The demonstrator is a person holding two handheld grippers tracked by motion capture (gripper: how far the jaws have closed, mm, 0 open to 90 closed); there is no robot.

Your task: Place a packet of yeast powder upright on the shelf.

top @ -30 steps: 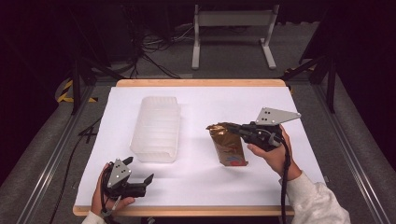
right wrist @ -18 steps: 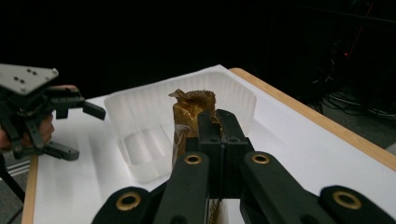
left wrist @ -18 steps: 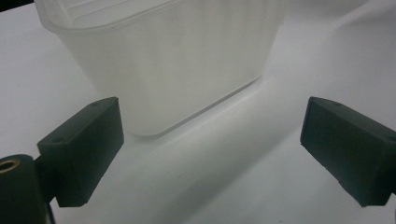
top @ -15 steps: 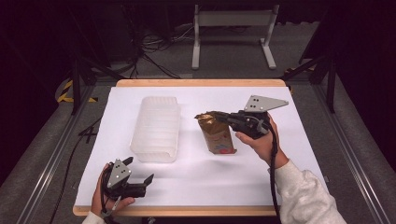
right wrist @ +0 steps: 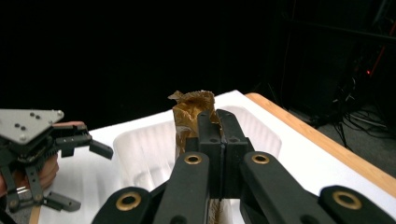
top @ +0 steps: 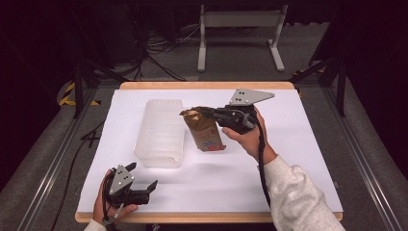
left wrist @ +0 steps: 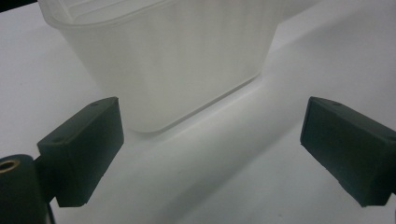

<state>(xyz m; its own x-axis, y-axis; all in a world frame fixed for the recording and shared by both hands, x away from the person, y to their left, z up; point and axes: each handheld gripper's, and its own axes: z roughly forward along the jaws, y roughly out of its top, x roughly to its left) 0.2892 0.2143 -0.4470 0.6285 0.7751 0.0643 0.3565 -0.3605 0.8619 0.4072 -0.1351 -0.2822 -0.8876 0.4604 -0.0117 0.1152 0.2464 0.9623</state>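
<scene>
Brown pouch [top: 204,132]: clamped by right gripper [top: 202,111], beside translucent tub [top: 160,132] | left gripper [top: 153,185]: spread wide, empty, on counter [top: 298,144]

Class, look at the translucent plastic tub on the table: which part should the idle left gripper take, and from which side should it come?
Probably the near short wall at its rim, approached from the person's side. The tub stands mouth-up, with its narrow end facing the open left gripper. The body looks too wide for the fingers, but a thin wall would fit between them, one inside and one outside.
</scene>
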